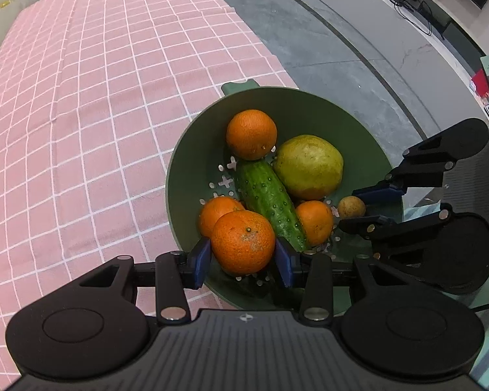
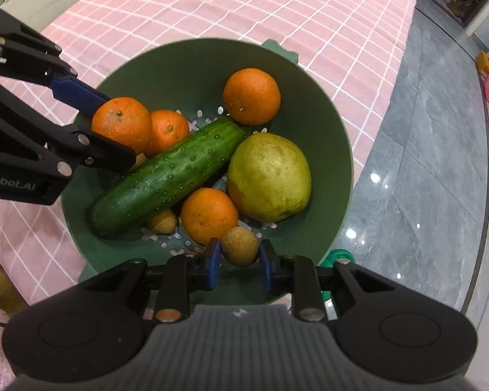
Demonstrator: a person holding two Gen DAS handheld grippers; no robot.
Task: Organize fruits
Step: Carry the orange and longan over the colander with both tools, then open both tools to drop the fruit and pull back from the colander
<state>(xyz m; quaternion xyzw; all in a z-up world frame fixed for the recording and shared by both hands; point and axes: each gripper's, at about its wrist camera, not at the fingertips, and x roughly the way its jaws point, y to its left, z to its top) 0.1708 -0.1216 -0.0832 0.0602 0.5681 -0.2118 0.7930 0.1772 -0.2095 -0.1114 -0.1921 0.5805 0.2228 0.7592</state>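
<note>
Now your left gripper (image 1: pixel 243 257) brackets the round orange tangerine (image 1: pixel 243 241), jaws not visibly pressing. Your right gripper (image 2: pixel 239 262) likewise straddles the small tan longan (image 2: pixel 239 246). Both look light, firm-skinned; squeeze gently across the widest part.

Left gripper (image 1: pixel 243 259) and right gripper (image 2: pixel 238 262), matte black linkages, blue finger pads, silver screws, ribbed grey housing, white "Robot.AI" lettering

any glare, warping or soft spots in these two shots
Left wrist view: fisheye bends the checked tablecloth lines into curves; the fruit in the green bowl is sharp and evenly lit. Right wrist view: bright ceiling-light glints on the glossy grey floor, small highlights on the wet-looking cucumber, edges soft and dark.
</note>
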